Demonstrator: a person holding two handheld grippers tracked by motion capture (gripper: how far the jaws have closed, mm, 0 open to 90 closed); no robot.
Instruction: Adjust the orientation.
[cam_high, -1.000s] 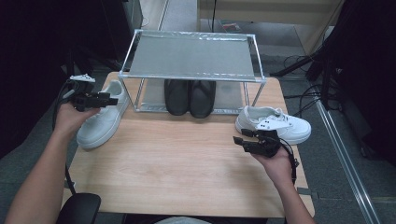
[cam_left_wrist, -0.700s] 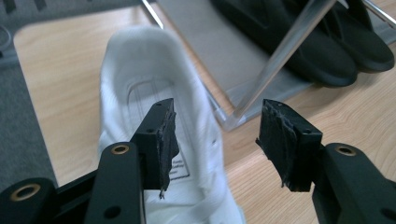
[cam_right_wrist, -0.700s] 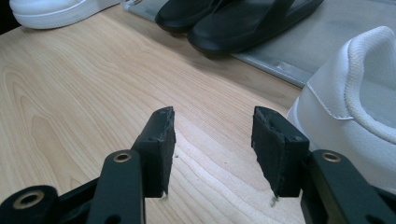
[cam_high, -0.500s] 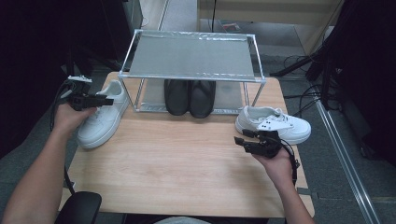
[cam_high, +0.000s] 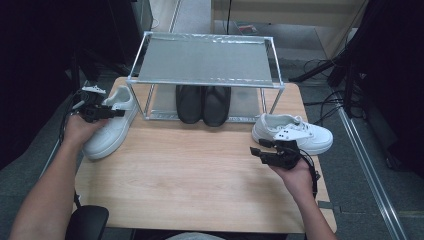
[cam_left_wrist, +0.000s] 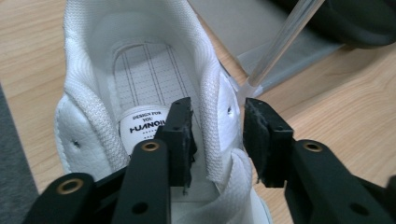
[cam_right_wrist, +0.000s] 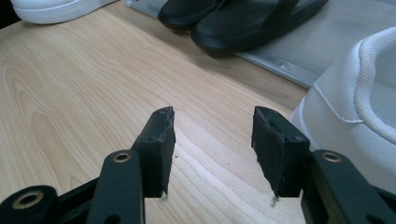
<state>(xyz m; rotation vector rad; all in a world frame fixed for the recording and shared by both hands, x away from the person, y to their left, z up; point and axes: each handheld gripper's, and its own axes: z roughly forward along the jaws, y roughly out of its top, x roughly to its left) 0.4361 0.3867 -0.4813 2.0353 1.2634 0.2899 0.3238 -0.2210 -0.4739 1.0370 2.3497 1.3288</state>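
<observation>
1. High view first, far left: the left gripper (cam_high: 114, 113) sits over the heel end of a white sneaker (cam_high: 107, 134) that lies on the wooden table (cam_high: 200, 180), toe pointing toward the person.
2. Left gripper view, up close: one jaw is inside the shoe's opening above the printed insole, the other outside, so the padded collar wall (cam_left_wrist: 215, 116) stands between them. The jaws have just been closing. The inner pad looks to be touching the collar; a thin gap remains at the outer pad, so I would not call it clamped yet.
3. Middle of the table: a metal shoe rack (cam_high: 206, 59) stands at the far edge, with a pair of black shoes (cam_high: 202, 103) on its lower shelf.
4. Right of the rack: a second white sneaker (cam_high: 305, 134) lies on its sole, toe toward the table's right edge.
5. Just in front of it, the right gripper (cam_high: 256, 152) hovers above bare wood, jaws apart with nothing between them; in the right gripper view that sneaker's heel (cam_right_wrist: 355, 116) is just beside one jaw.
</observation>
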